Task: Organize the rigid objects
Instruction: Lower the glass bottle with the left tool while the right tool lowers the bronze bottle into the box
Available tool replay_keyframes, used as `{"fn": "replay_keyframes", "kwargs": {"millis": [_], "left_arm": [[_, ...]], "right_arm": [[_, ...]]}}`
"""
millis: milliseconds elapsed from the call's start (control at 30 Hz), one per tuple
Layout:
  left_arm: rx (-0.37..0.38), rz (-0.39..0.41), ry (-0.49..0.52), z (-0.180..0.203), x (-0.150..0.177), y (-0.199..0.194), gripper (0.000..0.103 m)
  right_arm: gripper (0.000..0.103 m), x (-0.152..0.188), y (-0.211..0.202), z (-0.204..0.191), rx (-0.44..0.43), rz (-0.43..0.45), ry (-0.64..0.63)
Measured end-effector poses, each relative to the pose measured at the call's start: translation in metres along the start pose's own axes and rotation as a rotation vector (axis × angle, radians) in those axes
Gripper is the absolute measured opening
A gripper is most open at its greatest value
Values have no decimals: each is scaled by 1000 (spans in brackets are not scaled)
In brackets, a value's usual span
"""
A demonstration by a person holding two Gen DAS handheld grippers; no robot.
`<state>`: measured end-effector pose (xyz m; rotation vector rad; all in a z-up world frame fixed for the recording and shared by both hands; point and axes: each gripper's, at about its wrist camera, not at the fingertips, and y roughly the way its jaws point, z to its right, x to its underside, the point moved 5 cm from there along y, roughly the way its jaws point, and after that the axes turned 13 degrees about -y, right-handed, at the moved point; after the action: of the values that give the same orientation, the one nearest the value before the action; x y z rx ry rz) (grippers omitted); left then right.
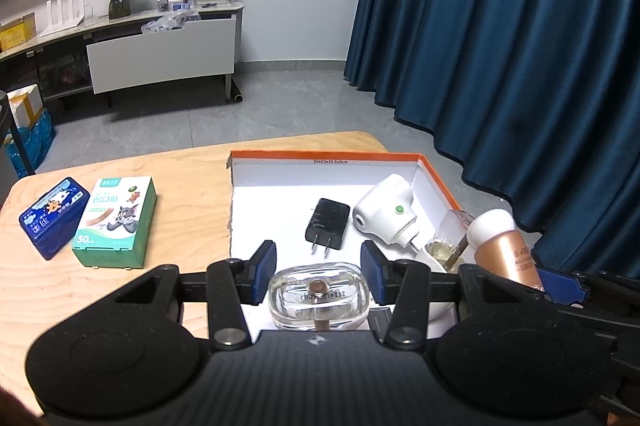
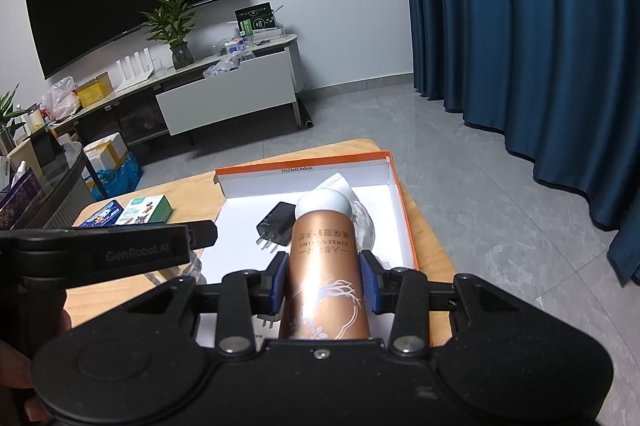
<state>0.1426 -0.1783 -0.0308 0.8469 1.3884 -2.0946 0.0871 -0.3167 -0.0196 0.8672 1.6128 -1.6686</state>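
Our right tool (image 2: pixel 323 284) is squeezed tight on a gold tube (image 2: pixel 326 274) with a white cap. Its blue pads (image 2: pixel 279 282) press on both sides of the tube. We hold the tube over the white box (image 2: pixel 394 194) with the orange rim, cap pointing away from us.

Our left tool (image 1: pixel 319 268) has its two blue pads (image 1: pixel 264 270) spread apart. A clear glass bottle (image 1: pixel 319 300) sits between them. There is a small gap on each side, so the pads do not squeeze it. The bottle is at the near end of the box.

Further inside the box lie a black plug (image 1: pixel 327 224) and a white gadget (image 1: pixel 384 212) with a green button. They are just beside each other. A small glass jar (image 1: pixel 450 238) sits near the right wall of the box, by the gold tube.

The box rests on the wooden tabletop (image 1: pixel 188 186). To the left of the box, well apart from it, are a green box of plasters (image 1: pixel 116 222) and a blue tin (image 1: pixel 54 216), side by side.
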Motion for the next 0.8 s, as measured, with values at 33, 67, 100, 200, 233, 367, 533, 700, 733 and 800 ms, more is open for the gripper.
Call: {"fn": "replay_keyframes", "kwargs": {"millis": [33, 67, 100, 200, 233, 367, 533, 700, 733, 800], "left_arm": [[-1, 0, -1, -1, 0, 0, 47], [-3, -2, -2, -2, 0, 0, 47], [-4, -3, -4, -2, 0, 0, 47], [-8, -5, -10, -6, 0, 1, 47], [-11, -4, -11, -7, 0, 1, 47], [-20, -4, -16, -12, -2, 2, 47], [-32, -6, -31, -17, -3, 3, 47], [-29, -3, -28, -16, -4, 2, 47], [-28, -3, -26, -16, -4, 2, 47], [-27, -3, -25, -15, -5, 2, 47]], "right_arm": [[47, 1, 0, 0, 0, -2, 0], [47, 1, 0, 0, -1, -4, 0], [47, 1, 0, -1, -3, -4, 1], [47, -2, 2, 0, -8, -9, -3], [47, -1, 3, -1, -9, -11, -5], [47, 2, 2, -1, -18, -15, -3], [47, 4, 2, -1, -26, -21, 1], [47, 5, 0, -4, -35, -25, -5], [47, 5, 0, -5, -36, -25, -8], [47, 5, 0, -5, -39, -27, -9]]}}
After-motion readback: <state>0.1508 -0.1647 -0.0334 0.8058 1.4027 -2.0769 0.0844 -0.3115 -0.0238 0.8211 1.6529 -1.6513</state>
